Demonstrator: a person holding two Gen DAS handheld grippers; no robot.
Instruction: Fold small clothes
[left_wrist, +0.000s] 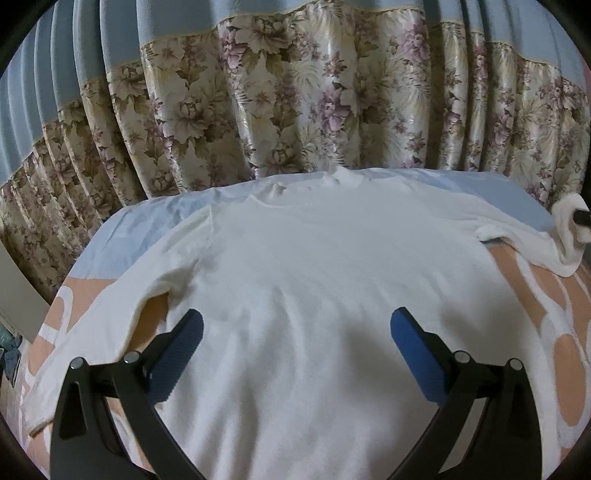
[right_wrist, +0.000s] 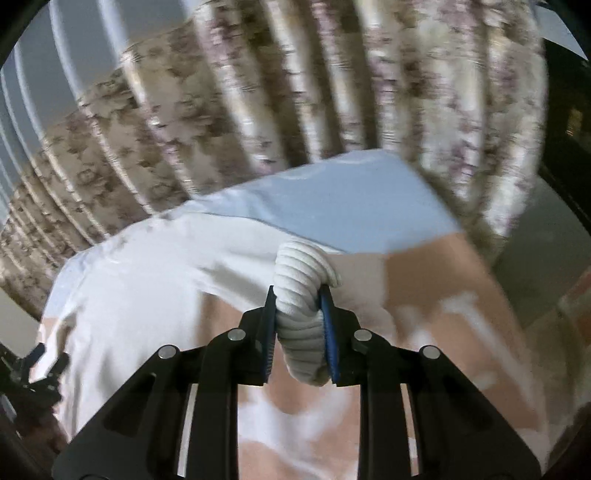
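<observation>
A white long-sleeved top (left_wrist: 314, 266) lies spread flat on the bed, collar toward the curtain. My left gripper (left_wrist: 295, 328) is open and hovers over the top's body, touching nothing. My right gripper (right_wrist: 299, 299) is shut on the ribbed cuff (right_wrist: 299, 280) of the top's right sleeve and holds it lifted above the bed. In the left wrist view the lifted cuff (left_wrist: 567, 225) shows at the far right edge. The left sleeve (left_wrist: 110, 314) lies stretched out toward the near left. The top's body (right_wrist: 147, 266) shows at the left of the right wrist view.
The bed cover (left_wrist: 569, 354) is peach with white shapes, with a pale blue part (left_wrist: 491, 188) by the curtain. A flowered curtain (left_wrist: 295, 92) hangs close behind the bed. The floor (right_wrist: 532, 236) lies beyond the bed's right edge. The right wrist view is motion-blurred.
</observation>
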